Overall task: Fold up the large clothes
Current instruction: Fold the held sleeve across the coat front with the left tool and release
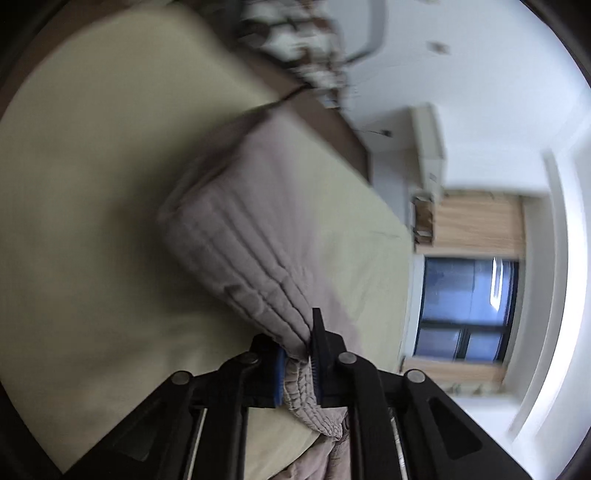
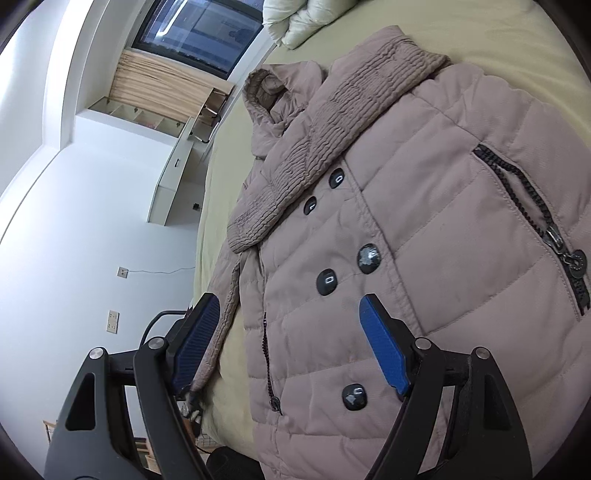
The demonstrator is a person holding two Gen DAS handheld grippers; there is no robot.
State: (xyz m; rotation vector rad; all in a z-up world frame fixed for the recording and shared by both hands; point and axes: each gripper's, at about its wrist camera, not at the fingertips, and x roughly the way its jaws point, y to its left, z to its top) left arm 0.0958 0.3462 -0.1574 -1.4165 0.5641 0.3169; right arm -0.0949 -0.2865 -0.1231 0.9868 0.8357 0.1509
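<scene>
While my left gripper [image 1: 297, 363] pinches the coat [image 1: 243, 229] sleeve tight, my right gripper [image 2: 288, 332] hangs wide open just above the coat [image 2: 424, 229]; it holds nothing.

I am looking across a bed [image 2: 498, 44] covered in a pale yellow-green sheet, with a cream pillow [image 2: 295, 22] lying at its far end. Beyond it, white walls [image 2: 74, 229] are catching soft light, and a dark window [image 2: 199, 33] is reflecting a ceiling lamp. Beige curtains [image 2: 155, 81] are hanging beside that window. A white cabinet [image 2: 173, 177] is standing against the wall, and two wall sockets [image 2: 113, 320] are showing nearer to me.
</scene>
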